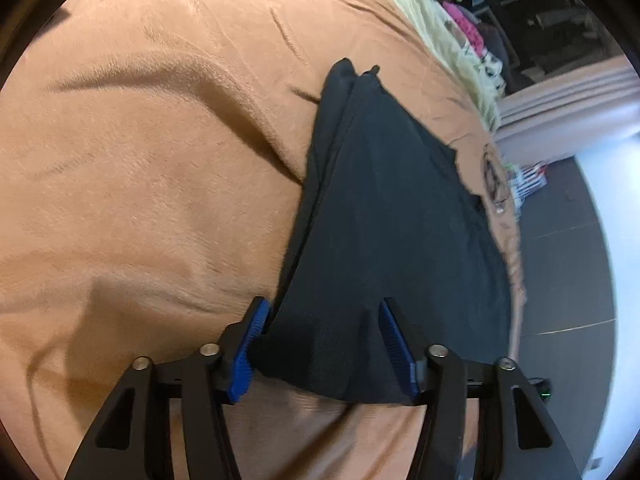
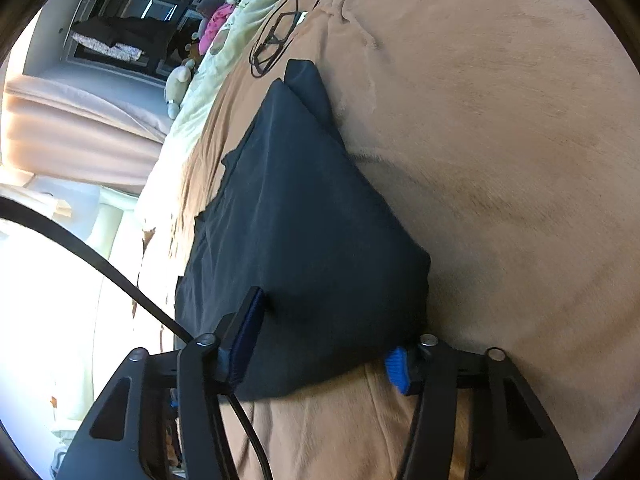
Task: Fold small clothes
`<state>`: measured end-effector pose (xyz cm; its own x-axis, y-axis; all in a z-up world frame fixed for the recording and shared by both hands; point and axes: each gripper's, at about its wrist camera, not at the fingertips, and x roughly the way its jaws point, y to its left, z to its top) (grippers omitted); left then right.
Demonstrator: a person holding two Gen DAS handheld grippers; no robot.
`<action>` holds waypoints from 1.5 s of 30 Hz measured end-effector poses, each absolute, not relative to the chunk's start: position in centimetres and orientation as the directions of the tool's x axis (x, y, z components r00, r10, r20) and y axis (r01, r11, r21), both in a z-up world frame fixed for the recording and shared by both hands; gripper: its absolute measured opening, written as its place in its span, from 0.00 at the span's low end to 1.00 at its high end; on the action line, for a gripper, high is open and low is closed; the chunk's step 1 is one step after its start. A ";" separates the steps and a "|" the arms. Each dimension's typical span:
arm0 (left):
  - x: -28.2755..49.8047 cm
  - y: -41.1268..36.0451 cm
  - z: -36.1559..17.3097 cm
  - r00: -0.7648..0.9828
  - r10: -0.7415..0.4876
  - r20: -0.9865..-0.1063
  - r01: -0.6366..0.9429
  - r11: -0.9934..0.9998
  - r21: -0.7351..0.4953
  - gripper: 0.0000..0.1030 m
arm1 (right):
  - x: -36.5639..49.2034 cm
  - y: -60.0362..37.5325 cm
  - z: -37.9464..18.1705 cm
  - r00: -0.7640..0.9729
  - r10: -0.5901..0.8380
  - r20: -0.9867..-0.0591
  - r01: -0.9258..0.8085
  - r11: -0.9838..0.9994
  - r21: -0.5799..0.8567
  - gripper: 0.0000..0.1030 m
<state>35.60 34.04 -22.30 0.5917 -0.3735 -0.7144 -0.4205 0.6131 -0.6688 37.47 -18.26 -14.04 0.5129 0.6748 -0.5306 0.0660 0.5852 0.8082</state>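
1. A dark garment (image 1: 384,216) was seen spread on a tan blanket (image 1: 160,184) covering a bed, partly folded, with layered edges bunched at its far end.
2. Its long axis was seen to run from the near edge, at the fingers, away to a narrowed far tip, in line with both cameras.
3. In the left wrist view, the near hem was seen lying between the spread fingers of the left hand-held gripper (image 1: 324,344); the blue pads (image 1: 252,344) stood wide apart on either side of the cloth, so the jaws were judged open around it rather than clamped.
4. In the right wrist view, the right hand-held gripper (image 2: 324,344) was likewise seen wide open, the near hem draped between and partly over its fingers; one blue pad (image 2: 398,370) showed below the cloth's corner.
5. Neither hand could be judged nearer: each sat at the near edge, the cloth stretching directly ahead.
6. The coming move was judged to turn on closing onto the near hem and carrying it toward the far tip.
7. Farther off, a black cable loop (image 2: 276,40) lay on the blanket, and pale bedding (image 2: 224,60) was seen along the bed's edge.
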 end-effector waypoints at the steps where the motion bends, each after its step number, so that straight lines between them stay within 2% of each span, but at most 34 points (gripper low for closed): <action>1: 35.4 34.1 -22.3 0.599 -0.387 -0.701 -0.416 0.598 -0.685 0.52 | 37.5 -18.1 -14.2 0.514 0.676 -0.528 0.066 0.583 0.810 0.44; 8: 34.7 33.5 -23.2 0.601 -0.422 -0.679 -0.396 0.581 -0.711 0.50 | 36.6 -17.7 -14.2 0.536 0.659 -0.527 0.052 0.597 0.800 0.25; 10: 34.9 33.8 -23.3 0.606 -0.402 -0.686 -0.396 0.596 -0.699 0.43 | 36.3 -17.7 -14.0 0.537 0.657 -0.529 0.056 0.597 0.800 0.19; 13: 35.3 34.4 -23.5 0.617 -0.381 -0.689 -0.411 0.590 -0.695 0.28 | 35.7 -17.9 -13.5 0.543 0.654 -0.527 0.054 0.599 0.799 0.12; 14: 35.4 34.5 -23.4 0.616 -0.374 -0.694 -0.413 0.596 -0.689 0.19 | 35.5 -17.7 -13.0 0.546 0.643 -0.537 0.047 0.616 0.786 0.11; 17: 35.2 34.6 -22.9 0.623 -0.356 -0.696 -0.411 0.608 -0.679 0.13 | 35.0 -17.3 -11.6 0.553 0.632 -0.543 0.035 0.633 0.773 0.09; 30: 33.4 35.3 -16.1 0.709 -0.297 -0.640 -0.341 0.650 -0.679 0.10 | 31.6 -15.4 -7.2 0.567 0.625 -0.537 -0.009 0.656 0.755 0.08; 37: 29.9 35.4 -15.3 0.718 -0.289 -0.633 -0.345 0.642 -0.685 0.10 | 29.4 -15.5 -6.7 0.549 0.658 -0.515 0.008 0.612 0.791 0.08; 45: 24.7 35.1 -15.7 0.723 -0.278 -0.632 -0.366 0.622 -0.692 0.10 | 27.7 -15.2 -6.1 0.519 0.649 -0.557 0.036 0.635 0.772 0.08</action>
